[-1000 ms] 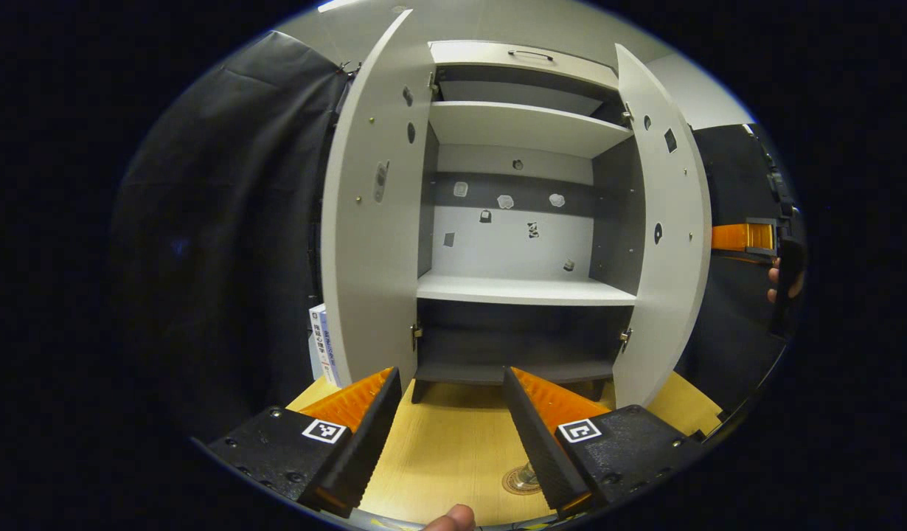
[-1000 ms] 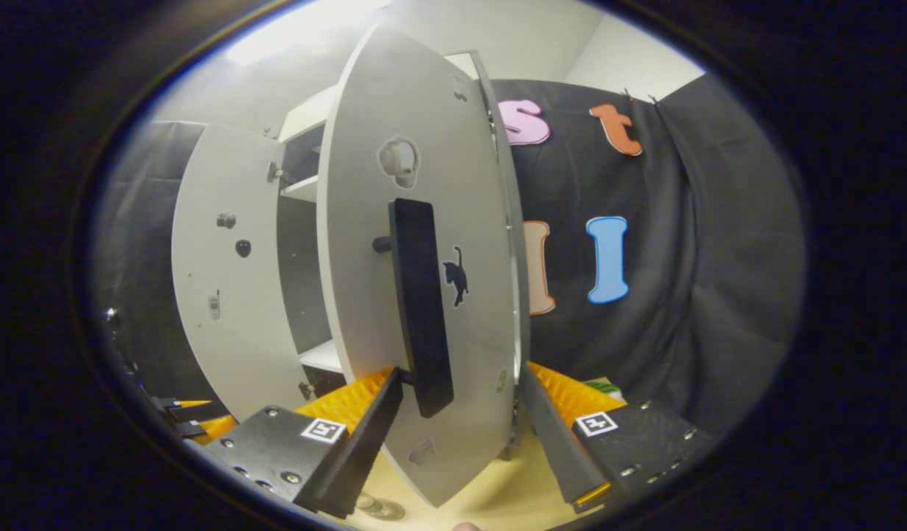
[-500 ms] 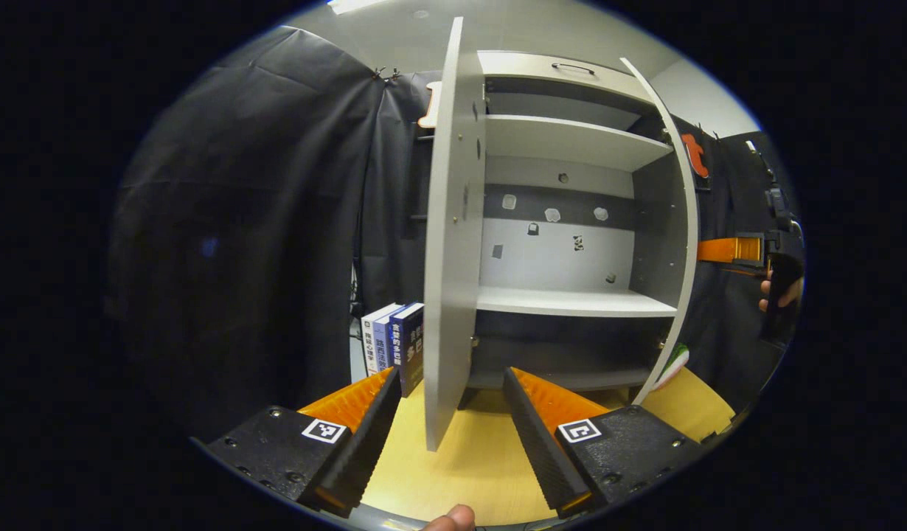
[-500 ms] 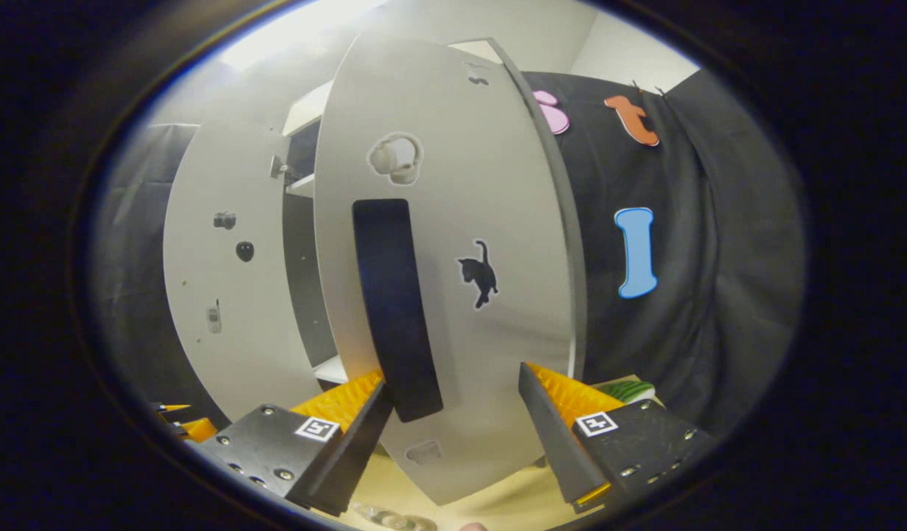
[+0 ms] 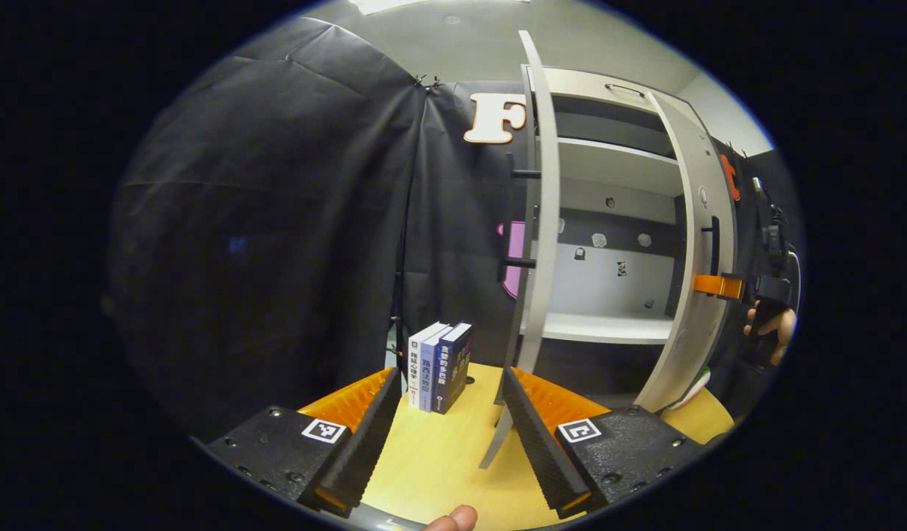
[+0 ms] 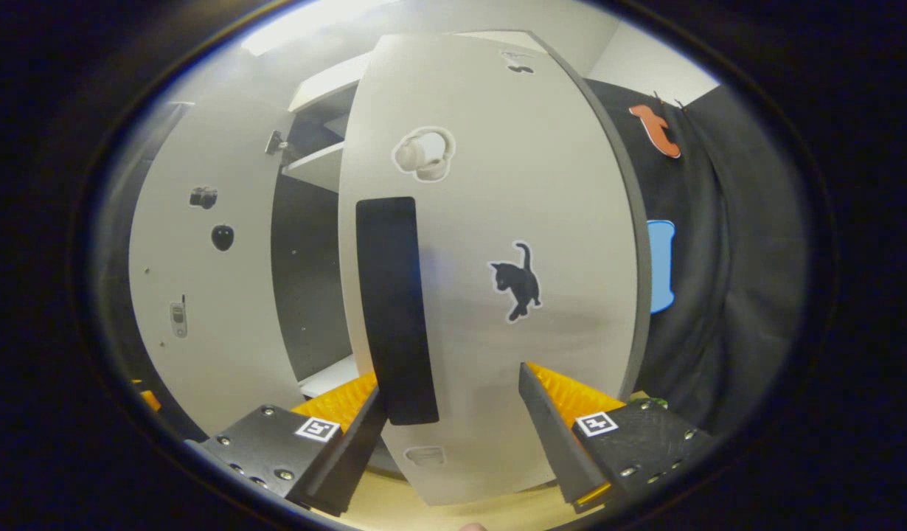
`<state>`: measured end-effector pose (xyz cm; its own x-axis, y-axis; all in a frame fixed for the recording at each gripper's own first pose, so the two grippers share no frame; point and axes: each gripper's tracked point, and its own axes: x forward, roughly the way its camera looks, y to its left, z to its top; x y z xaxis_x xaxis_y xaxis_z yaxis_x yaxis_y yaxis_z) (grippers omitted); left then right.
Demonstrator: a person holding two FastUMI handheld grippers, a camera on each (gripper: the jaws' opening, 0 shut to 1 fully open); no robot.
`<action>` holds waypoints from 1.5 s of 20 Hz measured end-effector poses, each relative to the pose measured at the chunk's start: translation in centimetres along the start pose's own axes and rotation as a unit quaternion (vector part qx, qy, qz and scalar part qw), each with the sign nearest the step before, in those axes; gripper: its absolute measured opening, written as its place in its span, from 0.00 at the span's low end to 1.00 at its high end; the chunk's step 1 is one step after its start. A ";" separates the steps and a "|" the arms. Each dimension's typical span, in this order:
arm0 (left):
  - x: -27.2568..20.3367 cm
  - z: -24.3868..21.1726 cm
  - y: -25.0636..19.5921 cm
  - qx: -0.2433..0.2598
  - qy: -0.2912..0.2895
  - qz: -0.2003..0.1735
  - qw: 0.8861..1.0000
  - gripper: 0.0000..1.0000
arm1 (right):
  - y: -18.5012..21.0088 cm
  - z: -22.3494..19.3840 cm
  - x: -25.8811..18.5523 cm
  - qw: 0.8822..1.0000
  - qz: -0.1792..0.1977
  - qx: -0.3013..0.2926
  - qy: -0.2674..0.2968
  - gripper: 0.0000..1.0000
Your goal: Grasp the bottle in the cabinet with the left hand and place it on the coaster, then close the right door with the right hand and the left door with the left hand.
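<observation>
Against the cabinet's right door we push with the spread right gripper; left door waits beside our spread, empty left gripper.

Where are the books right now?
In the left gripper view, the books stand upright on the table, left of the cabinet's left door.

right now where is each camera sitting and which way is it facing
Left gripper view: rides the left gripper, facing the left door edge-on, with books on the table; a fingertip shows below.
Right gripper view: rides the right gripper, facing the right door and its black handle close up.
Shared: both doors and the cabinet shelves.
</observation>
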<state>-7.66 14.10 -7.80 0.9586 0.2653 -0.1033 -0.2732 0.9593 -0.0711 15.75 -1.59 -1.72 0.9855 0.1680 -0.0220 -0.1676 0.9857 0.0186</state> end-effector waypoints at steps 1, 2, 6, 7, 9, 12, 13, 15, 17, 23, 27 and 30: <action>0.3 0.4 0.2 -0.001 -0.002 -0.002 1.000 0.89 | 0.2 0.1 0.4 1.000 -0.004 -0.005 -0.003 1.00; 0.5 0.8 0.6 -0.003 -0.003 -0.004 1.000 0.89 | 0.2 0.1 0.5 1.000 -0.007 -0.010 -0.004 1.00; 1.7 2.6 1.2 -0.011 -0.010 -0.017 1.000 0.87 | 0.5 0.0 1.9 1.000 -0.022 -0.011 -0.006 1.00; 2.2 2.9 1.4 -0.014 -0.011 -0.022 1.000 0.92 | 0.6 0.0 2.0 1.000 -0.025 -0.008 -0.006 1.00; 3.0 3.5 1.4 -0.021 -0.007 -0.032 0.999 0.87 | 0.6 -0.1 2.1 0.999 -0.030 -0.007 -0.008 1.00; 4.3 4.3 1.6 -0.015 -0.004 -0.046 0.999 0.92 | 0.5 -0.3 2.4 0.999 -0.047 -0.011 -0.013 1.00; 4.7 4.8 1.3 -0.019 -0.008 -0.055 0.998 0.92 | 0.5 -0.3 2.4 0.998 -0.053 -0.012 -0.012 0.96; 4.9 5.9 0.2 -0.023 -0.010 -0.078 0.997 0.92 | 0.4 -0.4 2.6 0.998 -0.064 -0.014 -0.010 1.00; 5.5 6.4 -0.4 -0.009 -0.004 -0.095 0.995 0.93 | 0.4 -0.5 2.7 0.997 -0.075 -0.013 -0.011 1.00; 6.8 7.0 -2.0 -0.012 0.000 -0.142 0.990 0.92 | 0.3 -0.6 3.2 0.995 -0.098 -0.015 -0.016 1.00; 7.4 7.5 -2.7 -0.018 0.002 -0.165 0.986 0.92 | 0.2 -0.8 3.2 0.995 -0.097 -0.018 -0.015 1.00; 7.6 7.5 -3.5 -0.015 0.004 -0.182 0.983 0.92 | 0.2 -0.8 3.2 0.995 -0.098 -0.015 -0.012 0.97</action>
<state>1.17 13.47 -0.92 0.9927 -0.0958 -0.0730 0.0854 0.9873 -0.1340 18.85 -0.85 -2.61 0.9996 -0.0272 0.0015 0.0272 0.9995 -0.0143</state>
